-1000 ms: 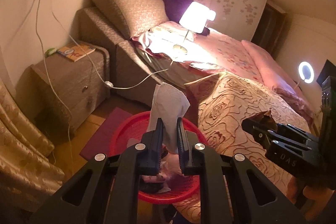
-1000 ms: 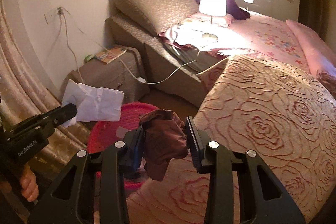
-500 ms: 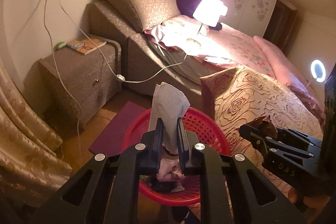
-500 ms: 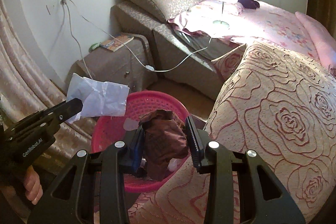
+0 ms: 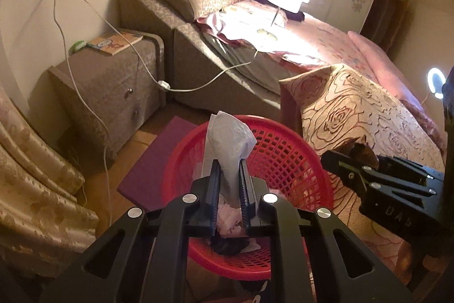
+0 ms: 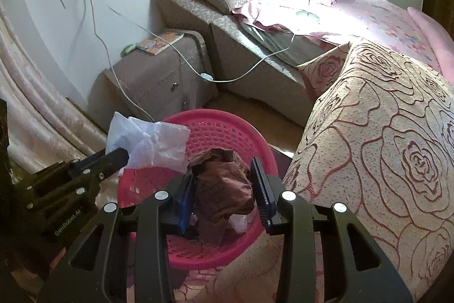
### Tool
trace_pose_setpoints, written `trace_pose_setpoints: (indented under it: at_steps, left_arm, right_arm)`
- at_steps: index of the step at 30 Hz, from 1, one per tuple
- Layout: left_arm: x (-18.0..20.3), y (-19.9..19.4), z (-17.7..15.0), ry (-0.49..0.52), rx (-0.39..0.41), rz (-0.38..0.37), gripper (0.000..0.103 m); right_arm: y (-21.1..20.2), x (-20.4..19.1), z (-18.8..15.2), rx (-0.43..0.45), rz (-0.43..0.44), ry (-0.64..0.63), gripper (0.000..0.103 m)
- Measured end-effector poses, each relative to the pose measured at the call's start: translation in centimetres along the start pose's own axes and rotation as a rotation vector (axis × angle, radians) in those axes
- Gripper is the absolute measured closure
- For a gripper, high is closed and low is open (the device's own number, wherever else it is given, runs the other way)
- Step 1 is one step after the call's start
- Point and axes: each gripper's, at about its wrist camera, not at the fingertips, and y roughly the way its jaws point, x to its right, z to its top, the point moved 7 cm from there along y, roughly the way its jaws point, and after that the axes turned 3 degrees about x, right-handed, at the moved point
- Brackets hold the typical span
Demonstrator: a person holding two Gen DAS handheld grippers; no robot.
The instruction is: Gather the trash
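Bed (image 6: 377, 115): rose-pattern quilted cover, textured weave; pink floral sheet behind. Nightstand (image 5: 107, 93): fabric-look upholstery, boxy, two small knobs. Basket (image 5: 286, 161): red plastic, round, lattice wall, on the floor between bed and nightstand, some crumpled scraps inside. Left tongs (image 5: 229, 183) pinched tight on a white tissue (image 5: 229, 141), embossed, standing up in a crumpled cone over the basket. Right tongs (image 6: 225, 183) narrow, clamped on a brown wrapper (image 6: 224, 189), crinkled wad, over the basket's rim by the bed. Left view only: ring light (image 5: 435, 83), purple mat (image 5: 159, 158). Right view only: tissue seen broadside as a wide creased sheet.
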Motion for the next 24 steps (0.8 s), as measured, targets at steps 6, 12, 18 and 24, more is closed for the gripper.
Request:
trace_pose_setpoints:
  at_steps: [6,12,18,24]
  left_arm:
    - [0.1,0.3,-0.1,0.004,-0.002,0.003,0.091]
    - [0.3,0.4,0.0,0.003,-0.003,0.006,0.083]
    - [0.3,0.1,0.2,0.0,0.01,0.015,0.063]
    - [-0.1,-0.4,0.5,-0.008,0.029,0.043,0.043]
  right_arm:
    - [1.1,0.4,0.1,-0.017,0.002,0.015,0.065]
    - [1.7,0.7,0.0,-0.026,0.024,0.032,0.048]
    - [1.3,1.1,0.2,-0.01,0.032,0.057,0.038]
    - [0.4,1.8,0.3,0.013,0.026,0.081,0.03]
